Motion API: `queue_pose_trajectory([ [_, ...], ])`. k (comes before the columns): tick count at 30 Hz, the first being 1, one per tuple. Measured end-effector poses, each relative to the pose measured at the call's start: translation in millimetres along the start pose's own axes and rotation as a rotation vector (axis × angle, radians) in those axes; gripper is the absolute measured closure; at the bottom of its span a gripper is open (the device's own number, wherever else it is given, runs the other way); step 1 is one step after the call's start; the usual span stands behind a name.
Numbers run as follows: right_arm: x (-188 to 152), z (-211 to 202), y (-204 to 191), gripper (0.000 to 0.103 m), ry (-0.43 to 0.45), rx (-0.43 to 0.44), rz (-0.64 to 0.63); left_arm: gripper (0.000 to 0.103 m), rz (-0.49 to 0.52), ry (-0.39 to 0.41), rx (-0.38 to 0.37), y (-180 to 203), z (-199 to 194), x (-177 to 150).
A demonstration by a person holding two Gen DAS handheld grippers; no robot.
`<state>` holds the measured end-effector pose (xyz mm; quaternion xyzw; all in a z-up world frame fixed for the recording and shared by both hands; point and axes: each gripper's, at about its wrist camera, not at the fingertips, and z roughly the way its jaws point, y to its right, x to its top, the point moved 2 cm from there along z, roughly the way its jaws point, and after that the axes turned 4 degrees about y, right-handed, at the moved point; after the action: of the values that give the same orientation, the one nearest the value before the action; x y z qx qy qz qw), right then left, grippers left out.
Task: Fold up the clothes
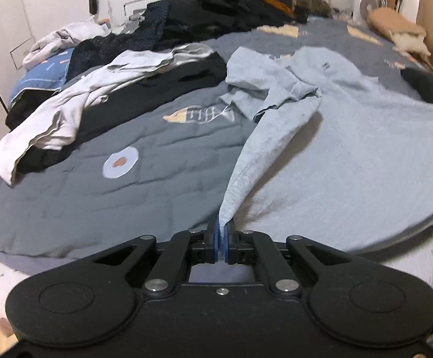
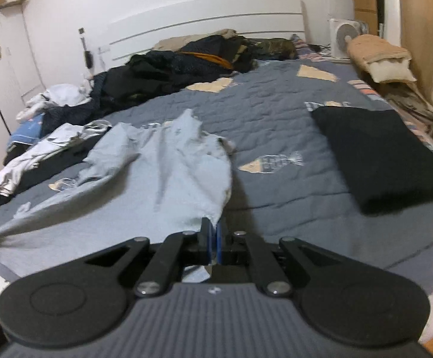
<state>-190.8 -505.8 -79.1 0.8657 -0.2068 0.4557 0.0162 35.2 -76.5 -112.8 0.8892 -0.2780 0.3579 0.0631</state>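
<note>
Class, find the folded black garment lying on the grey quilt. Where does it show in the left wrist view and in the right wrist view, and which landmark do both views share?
Left wrist view: folded black garment shows only partly, at the right edge, beyond the light blue shirt.
Right wrist view: it lies in full at right of centre, to the right of the shirt.
Shared landmark: the white fan at the far right corner of the bed.

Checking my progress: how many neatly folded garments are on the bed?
1: the black folded garment lies on the quilt, right of the light blue shirt. The clothes pile may hide others.
</note>
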Motion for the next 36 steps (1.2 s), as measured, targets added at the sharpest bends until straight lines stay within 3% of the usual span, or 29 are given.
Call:
queue_pose_trajectory([
  [3,-5,-7,9,0.100,-0.024,-0.046,-0.034,0.099,0.046,-0.058,-0.032,1,-3,-14],
  [7,-25,19,11,0.100,-0.204,-0.057,-0.061,0.098,0.103,-0.127,-0.033,10,6,-30],
  [9,-33,29,8,0.096,-0.233,-0.090,-0.081,0.095,0.110,-0.163,-0.037,14,12,-34],
  [11,-36,34,6,0.096,-0.254,-0.111,-0.089,0.085,0.113,-0.177,-0.021,13,12,-34],
  [12,-36,35,6,0.096,-0.257,-0.115,-0.087,0.073,0.106,-0.171,-0.015,11,9,-32],
  [14,-31,30,4,0.096,-0.217,-0.105,-0.065,0.065,0.086,-0.132,-0.017,8,1,-27],
  [19,-16,26,-9,0.087,-0.104,-0.039,-0.051,0.064,0.015,-0.016,-0.050,8,-12,-12],
  [21,-10,33,-20,0.076,-0.073,0.002,-0.062,0.064,-0.024,0.038,-0.075,11,-11,-5],
  [25,-2,53,-49,0.067,-0.027,0.111,-0.082,0.064,-0.090,0.137,-0.129,20,-4,5],
  [31,8,98,-90,0.065,-0.018,0.202,-0.125,0.064,-0.166,0.152,-0.182,33,32,23],
  [36,20,138,-115,0.065,-0.006,0.267,-0.135,0.059,-0.173,0.162,-0.154,38,69,39],
])
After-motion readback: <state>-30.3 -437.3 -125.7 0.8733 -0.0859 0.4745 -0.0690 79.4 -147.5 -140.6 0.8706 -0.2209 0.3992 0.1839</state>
